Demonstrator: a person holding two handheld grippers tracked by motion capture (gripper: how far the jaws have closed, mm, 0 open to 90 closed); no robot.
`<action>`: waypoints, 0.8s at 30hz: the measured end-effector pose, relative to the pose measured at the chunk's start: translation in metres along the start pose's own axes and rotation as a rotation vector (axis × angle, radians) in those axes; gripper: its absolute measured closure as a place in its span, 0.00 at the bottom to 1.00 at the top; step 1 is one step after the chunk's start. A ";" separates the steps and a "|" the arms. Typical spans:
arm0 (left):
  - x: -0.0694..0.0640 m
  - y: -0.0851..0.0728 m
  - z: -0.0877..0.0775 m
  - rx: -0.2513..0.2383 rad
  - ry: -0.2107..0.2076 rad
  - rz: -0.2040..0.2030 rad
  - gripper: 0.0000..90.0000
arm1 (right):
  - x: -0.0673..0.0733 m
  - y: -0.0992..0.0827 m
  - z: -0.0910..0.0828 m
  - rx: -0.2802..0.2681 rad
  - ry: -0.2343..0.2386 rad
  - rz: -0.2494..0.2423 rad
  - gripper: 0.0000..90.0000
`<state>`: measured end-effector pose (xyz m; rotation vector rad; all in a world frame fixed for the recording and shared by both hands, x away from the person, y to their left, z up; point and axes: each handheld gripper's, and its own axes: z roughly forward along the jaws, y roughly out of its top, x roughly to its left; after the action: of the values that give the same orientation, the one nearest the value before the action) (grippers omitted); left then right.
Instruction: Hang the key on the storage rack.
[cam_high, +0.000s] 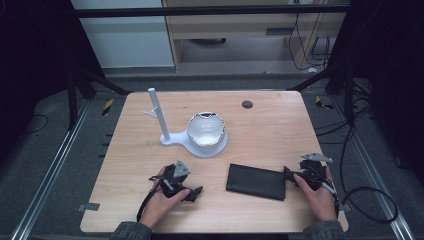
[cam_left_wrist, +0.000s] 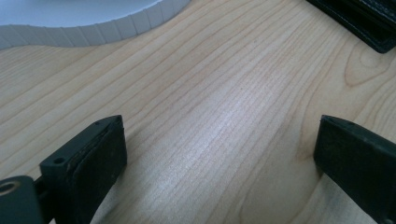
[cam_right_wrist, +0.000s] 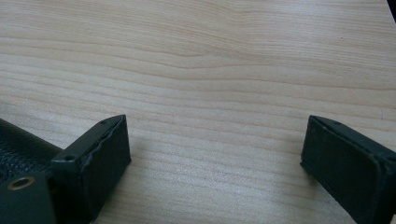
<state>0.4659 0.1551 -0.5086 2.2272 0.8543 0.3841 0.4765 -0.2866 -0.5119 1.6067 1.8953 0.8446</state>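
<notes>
Table (cam_high: 270, 125): light wood; both hands rest near its front edge.
Left gripper (cam_high: 192, 192): front-left of centre, lying low on the wood, jaws spread wide w/ bare tabletop between them – nothing pinched. Its own view shows the black pads (cam_left_wrist: 100, 158) apart, the white base edge ahead and a corner of the black case at top right.
Right gripper (cam_high: 289, 175): near the front-right corner, pointing toward the case's right end. Jaws spread, empty; in its own view just wood grain between the pads (cam_right_wrist: 107, 149), w/ the case (cam_right_wrist: 18, 144) peeking in at lower left, beside the left jaw.
Black case (cam_high: 256, 181): flat, dark, rectangular – lies front-centre betw. the two grippers, closer to the right one. Right gripper sits just beside its right end; can't tell if touching.
White stand (cam_high: 161, 117): upright post on a flat white base, mid-table, left of centre.
Bowl (cam_high: 205, 129): white, open side up, sits on the stand's round base; rim looks uneven.
Step in hand: prob. the start – approach to the case, no grip made yet.
Next move calls for: right gripper to line its open jaws across the case's thin end, then close. Case is flat on the wood, so one jaw likely must slip under an edge – left gripper may need to steady the far end.
</notes>
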 end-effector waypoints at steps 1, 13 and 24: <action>0.000 0.000 -0.001 0.010 -0.004 0.004 0.03 | 0.000 0.000 0.000 0.000 -0.001 -0.003 0.09; 0.021 0.011 -0.037 0.120 0.065 0.012 0.06 | 0.000 -0.001 -0.001 -0.001 -0.002 -0.002 0.09; 0.043 0.017 -0.070 0.237 0.107 -0.038 0.07 | 0.000 -0.002 -0.002 0.001 0.001 -0.004 0.09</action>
<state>0.4715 0.2113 -0.4461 2.4206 1.0444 0.4047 0.4743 -0.2874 -0.5120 1.6029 1.8989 0.8434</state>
